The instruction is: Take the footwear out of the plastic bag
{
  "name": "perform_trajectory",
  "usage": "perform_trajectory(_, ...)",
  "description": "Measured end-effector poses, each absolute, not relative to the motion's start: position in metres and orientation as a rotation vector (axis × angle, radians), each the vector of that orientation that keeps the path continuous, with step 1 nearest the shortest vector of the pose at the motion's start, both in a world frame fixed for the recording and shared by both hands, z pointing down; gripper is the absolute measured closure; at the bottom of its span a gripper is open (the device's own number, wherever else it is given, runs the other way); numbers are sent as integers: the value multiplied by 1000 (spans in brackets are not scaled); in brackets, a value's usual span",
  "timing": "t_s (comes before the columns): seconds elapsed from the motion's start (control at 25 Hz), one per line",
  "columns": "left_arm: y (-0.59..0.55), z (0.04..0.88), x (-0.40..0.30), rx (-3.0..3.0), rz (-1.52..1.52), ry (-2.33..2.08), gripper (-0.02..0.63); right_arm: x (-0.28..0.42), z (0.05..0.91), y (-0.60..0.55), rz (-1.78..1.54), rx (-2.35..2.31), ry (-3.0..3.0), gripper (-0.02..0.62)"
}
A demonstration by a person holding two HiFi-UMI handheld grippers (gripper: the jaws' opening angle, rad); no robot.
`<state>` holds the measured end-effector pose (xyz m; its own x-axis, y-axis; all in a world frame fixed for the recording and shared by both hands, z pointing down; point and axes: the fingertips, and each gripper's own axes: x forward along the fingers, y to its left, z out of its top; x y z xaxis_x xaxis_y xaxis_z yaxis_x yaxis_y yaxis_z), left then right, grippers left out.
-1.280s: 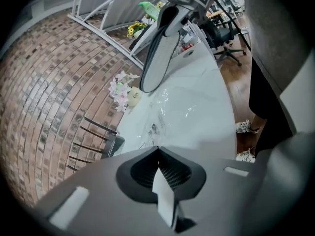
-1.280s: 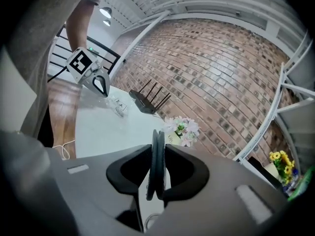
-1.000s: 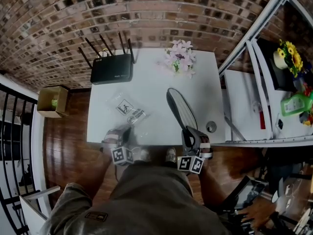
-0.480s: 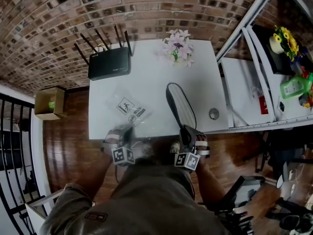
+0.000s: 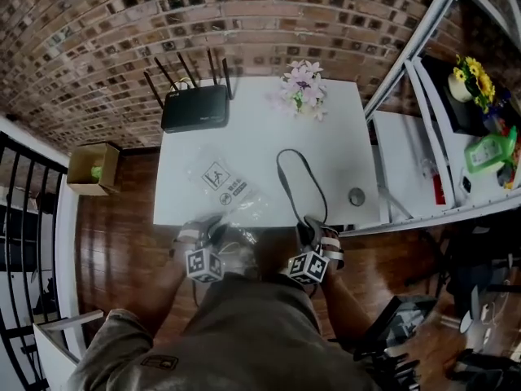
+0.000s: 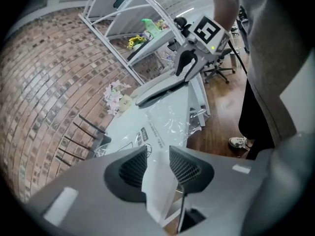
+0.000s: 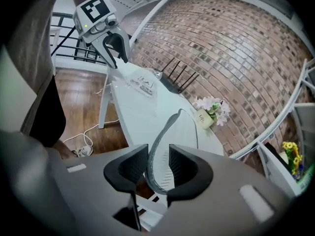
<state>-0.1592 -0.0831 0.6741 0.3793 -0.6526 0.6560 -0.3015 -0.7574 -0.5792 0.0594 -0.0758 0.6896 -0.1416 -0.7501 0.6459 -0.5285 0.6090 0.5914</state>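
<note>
Flat white slipper with dark rim (image 5: 300,183): out on the white tabletop (image 5: 260,129), just beside the crumpled clear plastic bag (image 5: 232,195), not inside it. Heel end between jaws of right hand-held gripper (image 7: 157,163), opening, letting go. Bag edge between jaws of left hand-held gripper (image 6: 157,163), opening too, no longer pinched. Extraction judged done; release in hand. Next: draw both back without dragging slipper or bag.
</note>
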Motion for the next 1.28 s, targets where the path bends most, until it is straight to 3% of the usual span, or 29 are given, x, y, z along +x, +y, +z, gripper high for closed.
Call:
perform_trajectory(0.56,-58,638,-138,-2314,-1215,1121,468,61,648,-74,-303,1077,-1968,472)
perform_trajectory(1.28,-14,573,-97,-2502,-768,1502,600,54,559,-22,-187,1285,-2266,580)
